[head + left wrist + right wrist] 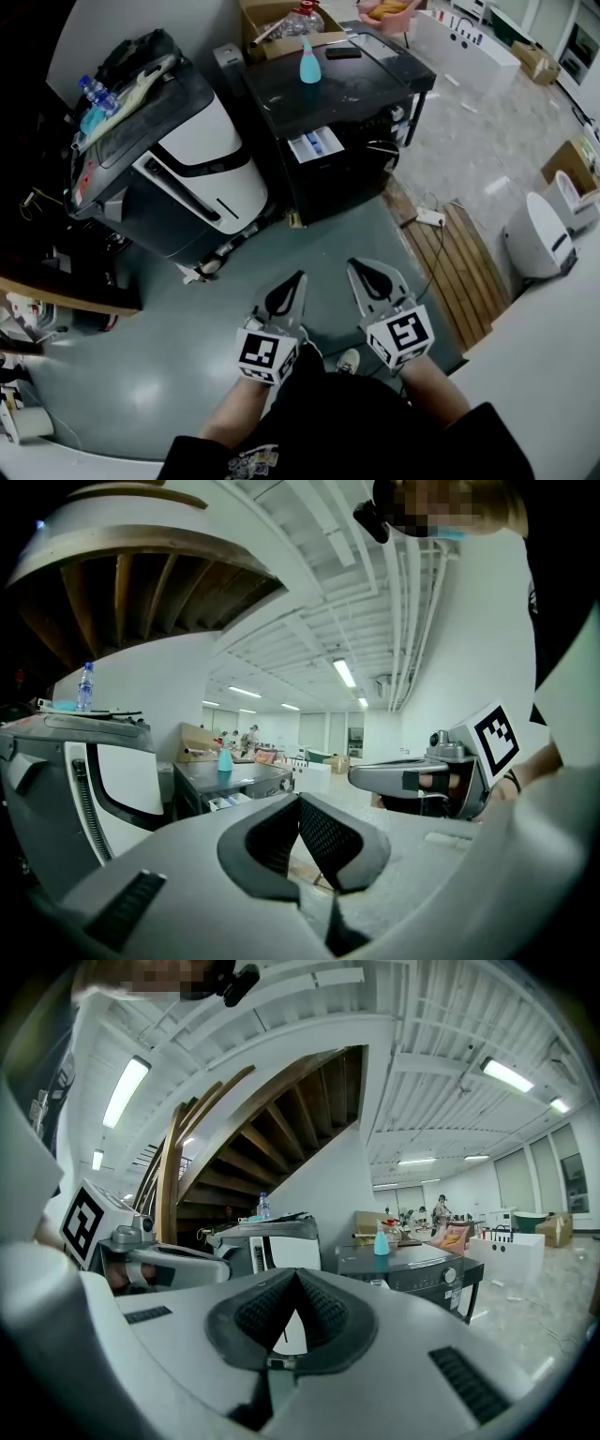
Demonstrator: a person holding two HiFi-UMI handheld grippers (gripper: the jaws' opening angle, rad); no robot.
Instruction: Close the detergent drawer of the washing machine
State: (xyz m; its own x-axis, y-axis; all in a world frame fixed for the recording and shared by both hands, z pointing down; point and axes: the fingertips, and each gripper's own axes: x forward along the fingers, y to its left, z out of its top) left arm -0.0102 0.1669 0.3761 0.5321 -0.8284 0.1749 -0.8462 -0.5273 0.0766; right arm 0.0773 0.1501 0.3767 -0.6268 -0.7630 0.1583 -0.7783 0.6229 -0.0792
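The black washing machine [356, 94] stands ahead of me, across a stretch of grey floor. Its detergent drawer [315, 144] sticks out of the front at the upper left, white and blue inside. A blue bottle [308, 62] stands on the lid. My left gripper [299, 277] and right gripper [353, 266] hover side by side low in the head view, well short of the machine. Both are shut with nothing between the pads. In the left gripper view the machine [246, 778] is small and far behind the closed left gripper [299, 800]. The right gripper [296, 1273] likewise points at open air.
A tilted white-and-grey appliance [187, 159] with a water bottle [95, 91] on it stands left of the washing machine. A cardboard box [272, 28] sits behind. A wooden pallet [461, 272] and power strip [429, 217] lie to the right, near a white appliance [539, 234].
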